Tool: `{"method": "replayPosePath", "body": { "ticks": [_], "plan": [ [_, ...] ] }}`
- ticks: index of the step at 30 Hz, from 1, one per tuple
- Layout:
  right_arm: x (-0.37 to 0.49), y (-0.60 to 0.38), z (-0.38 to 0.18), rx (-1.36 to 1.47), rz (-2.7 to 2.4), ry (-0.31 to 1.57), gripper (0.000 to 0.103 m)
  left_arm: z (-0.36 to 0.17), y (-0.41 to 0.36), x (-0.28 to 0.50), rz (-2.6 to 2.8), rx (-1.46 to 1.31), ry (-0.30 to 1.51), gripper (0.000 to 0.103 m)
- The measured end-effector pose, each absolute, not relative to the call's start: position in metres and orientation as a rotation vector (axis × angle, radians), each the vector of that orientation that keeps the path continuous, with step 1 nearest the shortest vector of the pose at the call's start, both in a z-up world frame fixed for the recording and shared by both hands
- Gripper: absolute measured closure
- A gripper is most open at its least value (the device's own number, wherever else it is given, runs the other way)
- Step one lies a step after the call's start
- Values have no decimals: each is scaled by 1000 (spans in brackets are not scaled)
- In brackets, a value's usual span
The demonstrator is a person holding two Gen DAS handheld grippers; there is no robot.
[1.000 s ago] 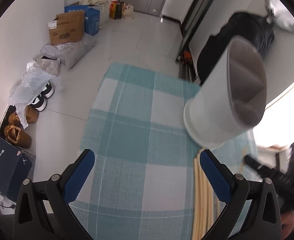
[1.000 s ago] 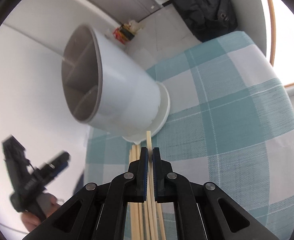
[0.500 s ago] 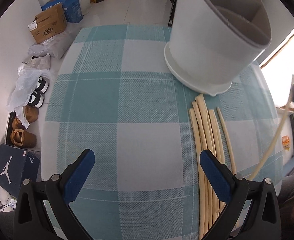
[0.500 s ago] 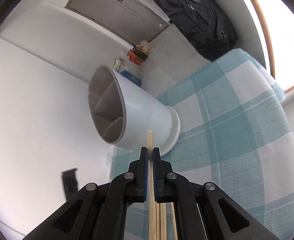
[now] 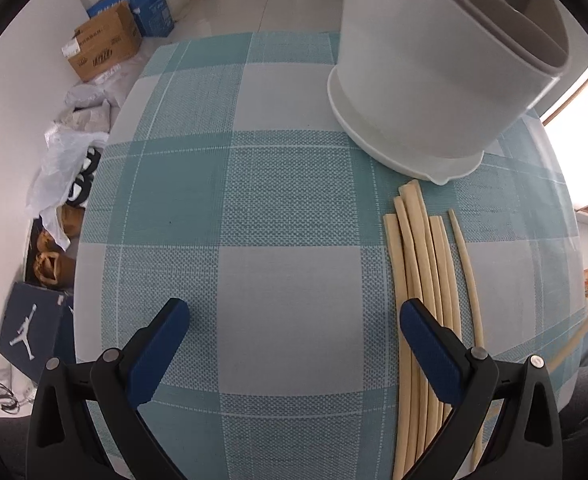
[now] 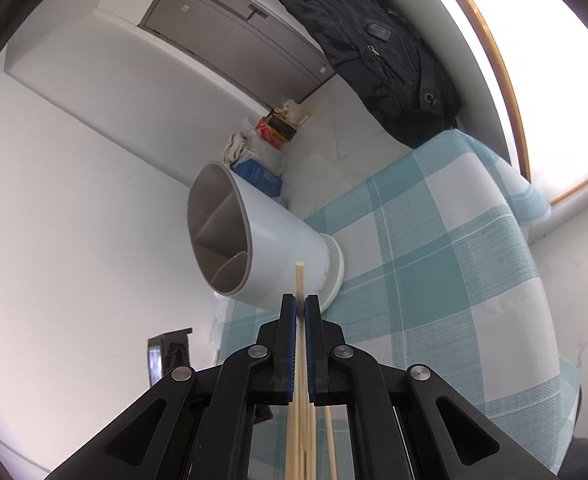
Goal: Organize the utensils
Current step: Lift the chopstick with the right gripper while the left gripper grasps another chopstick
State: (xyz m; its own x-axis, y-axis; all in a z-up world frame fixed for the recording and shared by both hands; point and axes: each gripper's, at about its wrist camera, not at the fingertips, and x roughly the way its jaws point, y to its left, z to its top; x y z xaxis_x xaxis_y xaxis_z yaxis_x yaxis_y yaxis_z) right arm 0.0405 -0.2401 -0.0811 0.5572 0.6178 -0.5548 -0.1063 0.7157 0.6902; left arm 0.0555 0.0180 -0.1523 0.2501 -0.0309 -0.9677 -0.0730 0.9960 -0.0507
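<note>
A white utensil holder (image 5: 434, 80) with inner dividers stands on the teal checked tablecloth (image 5: 285, 184). Several pale wooden chopsticks (image 5: 418, 280) lie side by side just in front of its base. My left gripper (image 5: 294, 320) hangs open above the cloth, pointing steeply down, with its right pad over the left edge of the pile and nothing between the jaws. My right gripper (image 6: 300, 304) is shut on one chopstick (image 6: 299, 280), whose tip sticks out ahead toward the holder (image 6: 269, 248). In the left wrist view, that lifted chopstick (image 5: 586, 328) shows as a blurred line at the right edge.
Beyond the table's left edge, the floor holds cardboard boxes (image 5: 101, 46), plastic bags (image 5: 65, 160), shoes and a dark shoebox (image 5: 29, 332). A black jacket (image 6: 378, 48) hangs by the window behind the table. The cloth (image 6: 434, 260) drapes over the table's far edge.
My right gripper has risen and pulled back with one chopstick, clear of the pile. My left gripper has tipped downward and come closer to the cloth beside the chopsticks.
</note>
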Motion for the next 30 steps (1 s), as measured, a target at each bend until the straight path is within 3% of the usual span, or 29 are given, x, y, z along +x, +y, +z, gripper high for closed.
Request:
{"method": "replayPosePath", "body": {
  "ticks": [13, 17, 25, 28, 30],
  "plan": [
    [32, -246, -71, 650, 481, 852, 100, -158, 14, 66, 33, -80, 1307, 1],
    [31, -248, -71, 655, 485, 849, 100, -156, 15, 68, 25, -86, 1316, 9],
    [31, -247, -70, 660, 492, 846, 99, -156, 10, 69, 42, -46, 1308, 10],
    [31, -245, -69, 649, 495, 843, 99, -150, 4, 75, 19, -30, 1283, 32],
    [31, -245, -68, 642, 492, 841, 99, -147, 0, 76, -5, -18, 1268, 58]
  ]
}}
